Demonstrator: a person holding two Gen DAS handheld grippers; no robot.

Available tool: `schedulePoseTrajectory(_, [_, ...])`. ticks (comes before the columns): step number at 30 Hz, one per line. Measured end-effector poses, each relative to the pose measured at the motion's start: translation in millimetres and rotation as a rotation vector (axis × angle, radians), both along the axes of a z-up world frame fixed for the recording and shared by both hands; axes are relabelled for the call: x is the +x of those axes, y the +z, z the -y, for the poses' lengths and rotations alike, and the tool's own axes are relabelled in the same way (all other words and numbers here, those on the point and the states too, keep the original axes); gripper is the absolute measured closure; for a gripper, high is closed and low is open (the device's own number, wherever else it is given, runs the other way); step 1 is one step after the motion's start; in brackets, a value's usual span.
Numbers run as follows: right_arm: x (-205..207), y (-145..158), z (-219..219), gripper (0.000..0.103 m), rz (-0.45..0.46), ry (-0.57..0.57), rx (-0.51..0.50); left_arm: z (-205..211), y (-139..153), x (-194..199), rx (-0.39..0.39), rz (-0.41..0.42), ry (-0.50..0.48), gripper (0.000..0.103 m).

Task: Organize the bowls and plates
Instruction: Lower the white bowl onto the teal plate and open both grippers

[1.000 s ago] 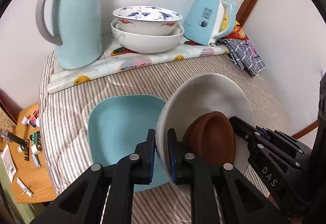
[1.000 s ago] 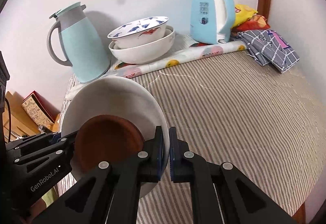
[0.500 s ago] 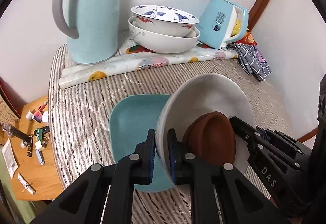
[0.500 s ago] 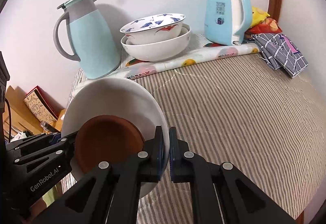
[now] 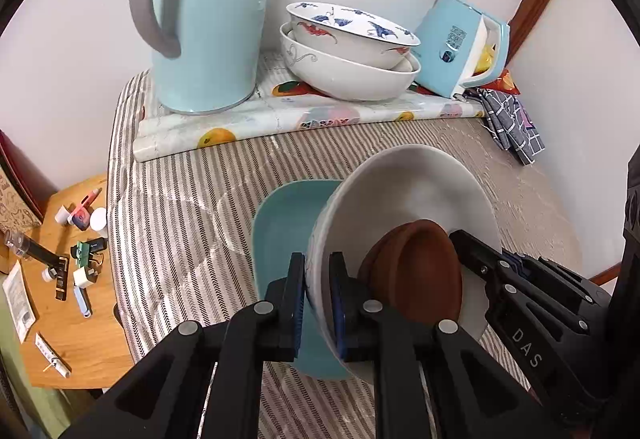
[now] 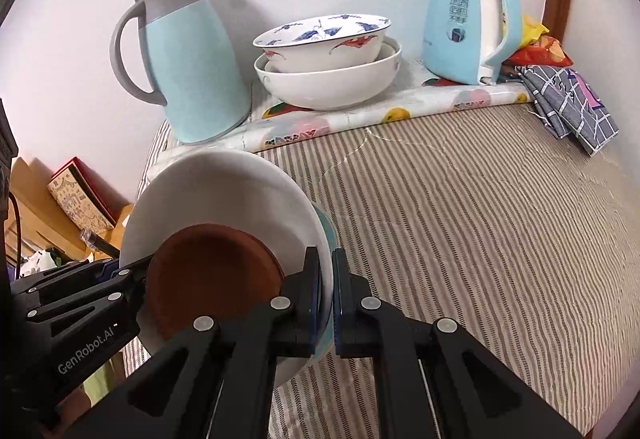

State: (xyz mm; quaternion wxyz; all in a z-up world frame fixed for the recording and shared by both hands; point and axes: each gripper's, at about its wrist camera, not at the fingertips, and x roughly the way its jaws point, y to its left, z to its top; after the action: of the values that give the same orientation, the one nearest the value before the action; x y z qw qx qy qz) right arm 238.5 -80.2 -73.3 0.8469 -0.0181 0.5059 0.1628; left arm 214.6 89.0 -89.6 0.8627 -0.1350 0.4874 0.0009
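Two hand-held grippers hold one big white bowl (image 5: 404, 195) from opposite sides. The left hand-held gripper (image 5: 318, 303) is pinched tight on the bowl's left rim, and the right hand-held gripper (image 6: 326, 303) is pinched tight on its right rim. The white bowl is tipped, and a small brown dish (image 5: 420, 271) lies inside it, low down by the grippers. Under the white bowl is a light blue plate (image 5: 280, 231), which lies on the striped cloth (image 6: 460, 219) over the tabletop. Whether the bowl touches the plate, I cannot tell. At the back, on a mat with fruit pictures (image 5: 280, 115), two more bowls are stacked: a bowl with blue birds (image 6: 324, 39) sits inside a bigger plain white bowl (image 6: 332, 83). A tall blue jug (image 6: 192, 59) with a grey handle stands left of them, and a blue kettle (image 6: 468, 23) stands on their right. A folded checked cloth (image 6: 568, 99) lies by the kettle. A low wooden table (image 5: 68, 303) with small things on it stands off to the left.
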Motion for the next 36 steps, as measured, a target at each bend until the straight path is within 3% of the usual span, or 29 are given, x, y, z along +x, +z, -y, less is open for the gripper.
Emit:
schedulePoseTrajectory(22, [11.2,-22.2,-11.2,0.097,-0.045,0.010,-0.037,-8.8,-26.3,13.1,-0.030,-0.044,0.008,0.091])
schedulePoseTrajectory(36, [18.7,-26.2,-12.4,0.096,-0.077,0.029,-0.051,-6.9,-28.6,17.6,-0.021,-0.056,-0.003,0.090])
